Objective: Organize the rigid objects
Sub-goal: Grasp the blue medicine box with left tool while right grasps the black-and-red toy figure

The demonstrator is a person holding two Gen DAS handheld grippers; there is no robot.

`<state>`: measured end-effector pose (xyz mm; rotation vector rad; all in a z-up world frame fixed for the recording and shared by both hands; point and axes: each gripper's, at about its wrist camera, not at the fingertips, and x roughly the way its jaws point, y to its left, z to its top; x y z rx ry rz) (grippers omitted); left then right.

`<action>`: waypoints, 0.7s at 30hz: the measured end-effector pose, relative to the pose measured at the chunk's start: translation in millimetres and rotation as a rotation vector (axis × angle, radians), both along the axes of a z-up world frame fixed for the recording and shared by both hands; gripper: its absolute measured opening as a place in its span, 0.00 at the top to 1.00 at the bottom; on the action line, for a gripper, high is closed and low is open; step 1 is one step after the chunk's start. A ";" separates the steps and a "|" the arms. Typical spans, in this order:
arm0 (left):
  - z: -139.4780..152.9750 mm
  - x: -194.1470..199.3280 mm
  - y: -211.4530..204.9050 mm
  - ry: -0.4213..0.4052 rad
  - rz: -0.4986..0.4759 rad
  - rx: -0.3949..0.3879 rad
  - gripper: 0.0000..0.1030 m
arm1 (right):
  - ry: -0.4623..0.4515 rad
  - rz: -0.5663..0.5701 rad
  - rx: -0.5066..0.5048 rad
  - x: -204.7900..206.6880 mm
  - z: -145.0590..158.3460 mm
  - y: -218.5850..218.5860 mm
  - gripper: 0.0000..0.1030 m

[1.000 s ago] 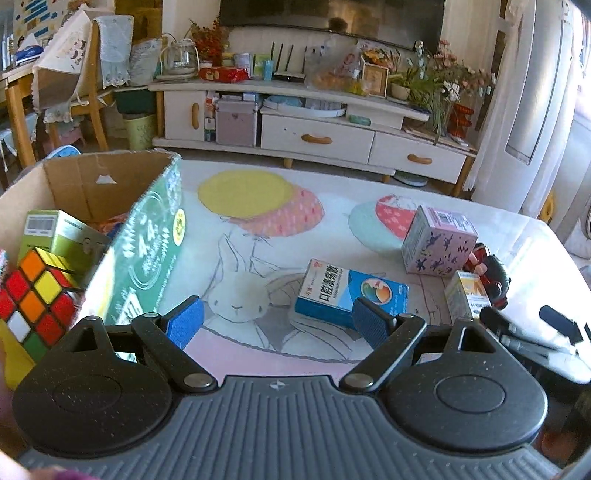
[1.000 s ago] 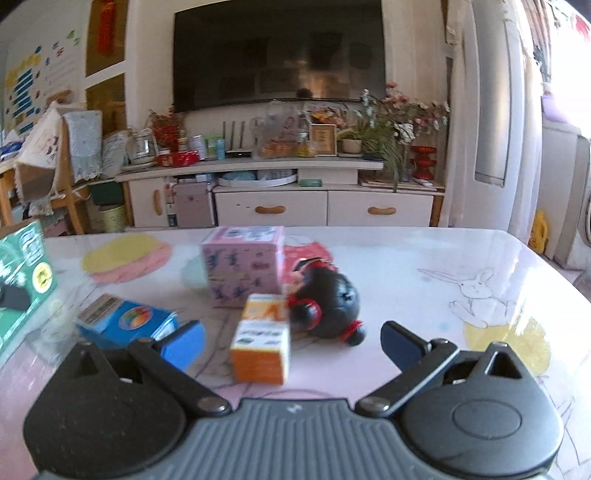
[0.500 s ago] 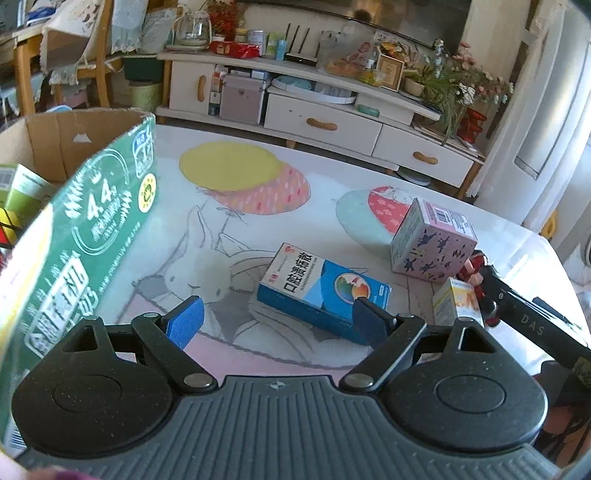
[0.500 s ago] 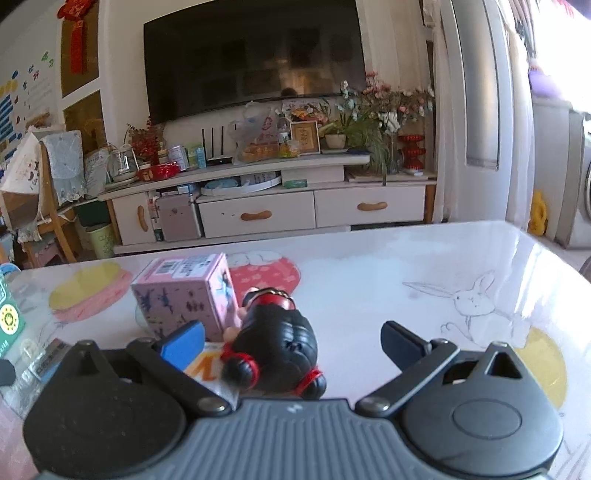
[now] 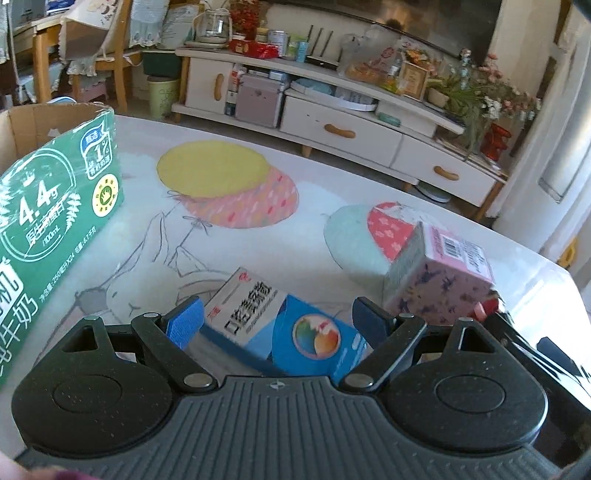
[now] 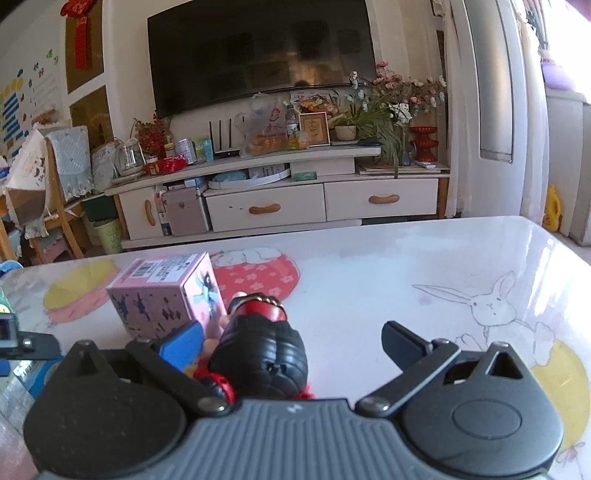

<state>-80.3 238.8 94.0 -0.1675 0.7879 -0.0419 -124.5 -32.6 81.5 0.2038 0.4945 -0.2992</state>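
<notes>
1. Living room, daylit, brightest along the right side by the pale curtains (image 6: pixel 532 110).
2. Large dark television (image 6: pixel 258 55) on a white wall, with faint reflections on its screen.
3. Below it, a long white media console (image 6: pixel 280 199) with tan drawer handles, crowded on top with jars, a router, a framed picture and a potted plant with flowers (image 6: pixel 384 107).
4. Red vase (image 6: pixel 424 142) at the console's right end.
5. At far left, a wooden chair (image 5: pixel 110 48) draped with cloth, and a small green bin (image 5: pixel 162 96) on the floor.
6. Red hanging ornament (image 6: pixel 79 33) and colourful wall stickers (image 6: pixel 18 103) on the left wall.
7. In the foreground, a glossy table (image 6: pixel 406 258) covered with a rabbit-and-balloon print.
</notes>
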 end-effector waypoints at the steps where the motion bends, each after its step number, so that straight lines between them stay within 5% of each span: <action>1: -0.9 3.5 -3.1 0.002 0.015 0.014 0.00 | 0.000 0.001 0.009 1.2 0.0 -1.5 0.01; 16: -13.5 23.1 -2.6 0.114 0.069 0.172 0.00 | 0.049 0.048 0.072 16.2 -4.0 -9.6 0.02; 21: -20.5 16.7 11.4 0.184 0.029 0.180 0.00 | 0.050 0.089 0.128 15.9 -5.3 -9.5 0.20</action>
